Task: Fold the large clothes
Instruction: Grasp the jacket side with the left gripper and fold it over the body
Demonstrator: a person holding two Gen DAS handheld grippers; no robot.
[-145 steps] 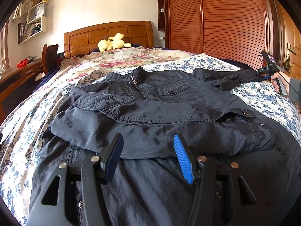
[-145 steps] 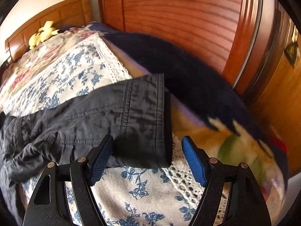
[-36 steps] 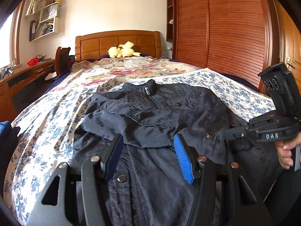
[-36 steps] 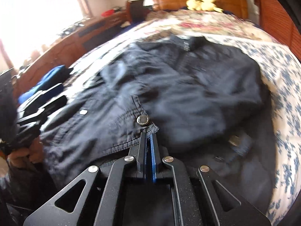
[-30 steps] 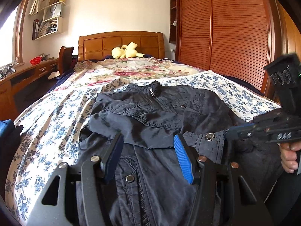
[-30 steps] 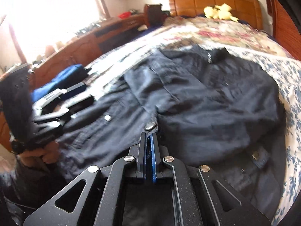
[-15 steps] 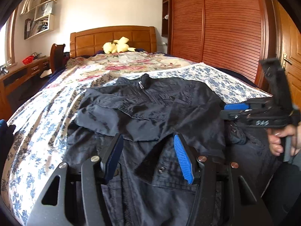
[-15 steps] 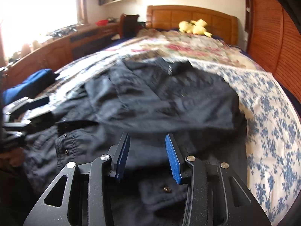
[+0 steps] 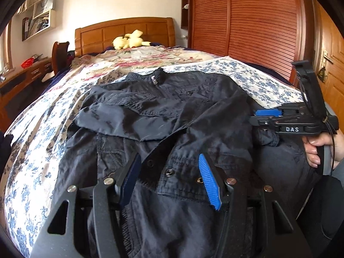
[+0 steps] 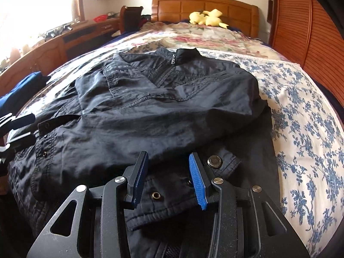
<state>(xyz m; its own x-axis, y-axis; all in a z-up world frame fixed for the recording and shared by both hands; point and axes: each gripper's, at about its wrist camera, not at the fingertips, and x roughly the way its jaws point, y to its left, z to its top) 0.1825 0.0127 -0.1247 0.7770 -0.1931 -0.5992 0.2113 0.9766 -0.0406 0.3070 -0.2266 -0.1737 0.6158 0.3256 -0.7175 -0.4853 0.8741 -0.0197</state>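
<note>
A dark jacket [image 9: 172,107] lies front up on the bed, collar toward the headboard, both sleeves folded across its chest. My left gripper [image 9: 169,172] hovers open over the snap-button placket near the hem, with cloth below its jaws but not pinched. In the right wrist view the jacket [image 10: 161,99] fills the middle. There my right gripper [image 10: 168,172] stands open just above the lower front and a snapped cuff tab, holding nothing. The left wrist view also shows the right gripper [image 9: 258,117] from the side, in a hand [image 9: 318,148] at the jacket's right edge.
The blue-flowered bedspread [image 10: 301,107] lies bare to the jacket's right. A yellow plush toy [image 9: 129,40] rests by the wooden headboard [image 10: 204,4]. A slatted wardrobe [image 9: 247,21] lines the right side, a wooden desk [image 10: 53,43] the left. A blue garment [image 10: 19,88] lies at the bed's left edge.
My right gripper has opened and let go of the sleeve, which now lies across the jacket. It has swung to face the headboard. My left gripper dipped slightly toward the hem.
</note>
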